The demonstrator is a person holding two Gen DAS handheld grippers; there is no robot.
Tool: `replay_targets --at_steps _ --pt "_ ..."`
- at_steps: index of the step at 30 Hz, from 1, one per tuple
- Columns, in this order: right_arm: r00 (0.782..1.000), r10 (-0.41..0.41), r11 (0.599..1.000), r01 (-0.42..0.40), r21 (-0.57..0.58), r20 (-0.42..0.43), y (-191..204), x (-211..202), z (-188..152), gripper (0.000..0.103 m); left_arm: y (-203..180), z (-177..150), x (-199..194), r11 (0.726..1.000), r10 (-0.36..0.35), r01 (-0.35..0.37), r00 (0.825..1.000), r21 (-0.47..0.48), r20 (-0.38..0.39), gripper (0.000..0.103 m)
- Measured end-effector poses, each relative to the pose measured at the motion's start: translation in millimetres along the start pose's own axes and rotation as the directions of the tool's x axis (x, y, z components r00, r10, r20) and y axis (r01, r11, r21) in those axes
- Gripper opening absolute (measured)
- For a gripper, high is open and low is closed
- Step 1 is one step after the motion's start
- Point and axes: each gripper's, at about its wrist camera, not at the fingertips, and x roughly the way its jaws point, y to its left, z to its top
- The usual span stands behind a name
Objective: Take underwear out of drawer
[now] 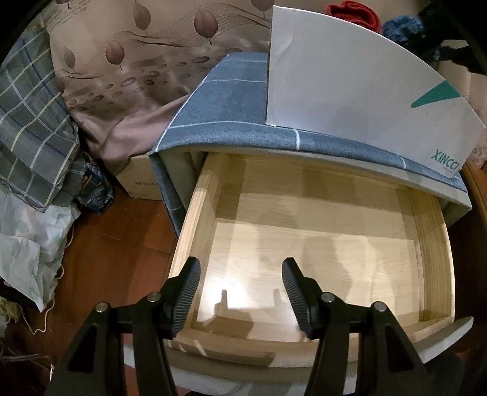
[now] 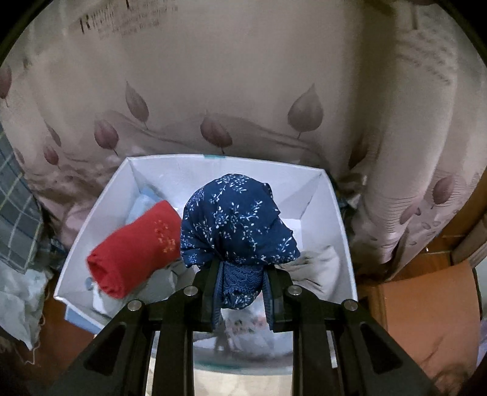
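Observation:
In the left wrist view a pale wooden drawer (image 1: 432,243) stands pulled out of a nightstand draped in blue checked cloth (image 1: 231,112); nothing lies on its bare bottom. My left gripper (image 1: 240,268) is open and empty, hovering over the drawer's front part. In the right wrist view my right gripper (image 2: 242,280) is shut on navy floral underwear (image 2: 237,222) with a lace edge, held above a white box (image 2: 344,243). A rolled red underwear (image 2: 134,246) lies in the box to the left, among pale garments.
The white box (image 1: 350,79) stands on top of the nightstand, with red cloth (image 1: 356,12) showing above it. A leaf-patterned bedsheet (image 1: 127,70) hangs behind. A cardboard box (image 1: 140,179), plaid cloth (image 1: 33,128) and crumpled bags lie on the wooden floor at left.

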Motion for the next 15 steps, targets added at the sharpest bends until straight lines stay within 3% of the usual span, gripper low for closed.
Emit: replay_targets --at_steps 8,11,14,15 --pt "0.995 0.010 1.000 -0.009 0.007 -0.098 5.8 43.0 -10.4 0.024 -0.6 0.0 0.4 1.000 -0.004 0.004 1.000 -0.005 0.002 0.057" --pt "0.995 0.007 1.000 -0.008 -0.006 -0.098 7.7 45.7 -16.4 0.027 -0.2 0.2 0.0 1.000 -0.004 0.004 1.000 -0.004 0.002 0.057" --pt "0.997 0.019 1.000 -0.020 -0.012 -0.078 7.2 37.5 -19.7 0.044 -0.4 0.5 0.3 1.000 -0.002 0.002 1.000 -0.002 0.003 0.057" --pt "0.998 0.023 1.000 -0.024 -0.012 -0.064 6.8 31.7 -21.4 0.055 -0.1 0.6 0.3 1.000 -0.002 0.002 1.000 -0.002 0.004 0.057"
